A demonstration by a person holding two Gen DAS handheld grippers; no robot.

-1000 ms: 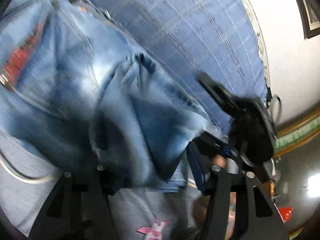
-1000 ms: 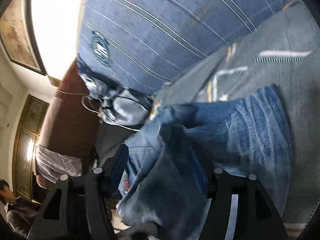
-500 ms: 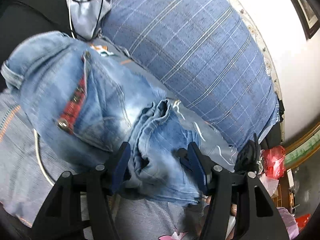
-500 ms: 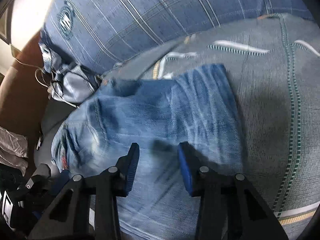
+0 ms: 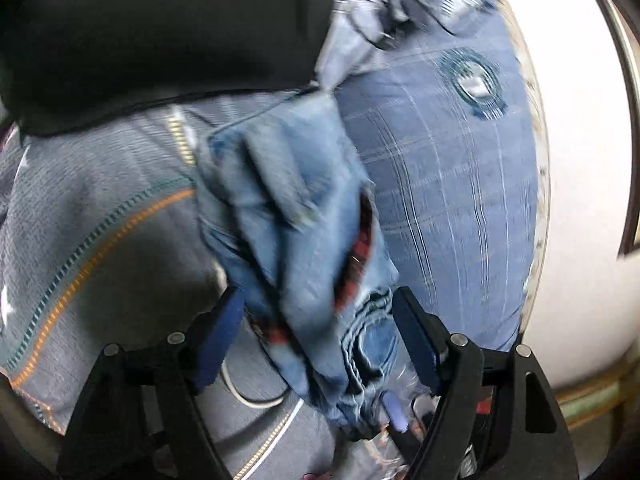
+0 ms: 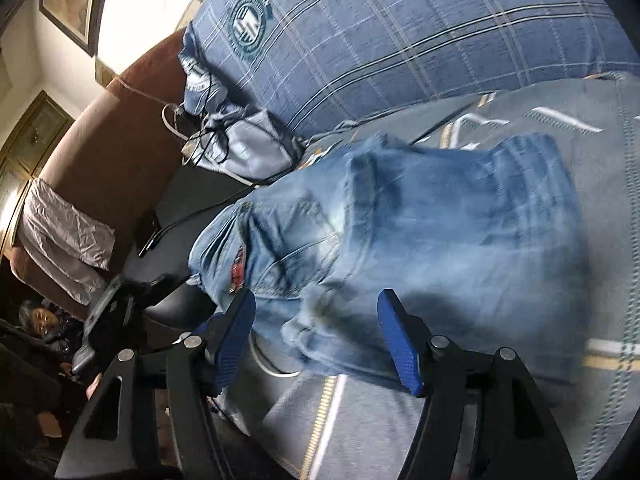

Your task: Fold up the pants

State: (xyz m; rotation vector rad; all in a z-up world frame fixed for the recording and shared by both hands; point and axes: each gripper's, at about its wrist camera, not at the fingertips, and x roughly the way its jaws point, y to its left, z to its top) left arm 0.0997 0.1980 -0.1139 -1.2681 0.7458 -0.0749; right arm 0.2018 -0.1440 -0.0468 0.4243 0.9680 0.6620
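Both hand-held grippers, left [image 5: 316, 332] and right [image 6: 316, 336], have let go and are standing apart; the faded blue denim pants [image 6: 400, 232] are now lying folded on the grey striped bedspread [image 6: 520, 420], so folding looks nearly done.

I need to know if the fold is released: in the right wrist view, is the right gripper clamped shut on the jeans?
No. The right gripper has its jaws spread wide above the jeans, with nothing pinched between them.

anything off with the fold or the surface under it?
A white cable loops out from under the folded jeans near their front edge, so the stack seems to lie on it. The fold itself is rumpled, its edges not lined up. Both grippers' jaws stand open.
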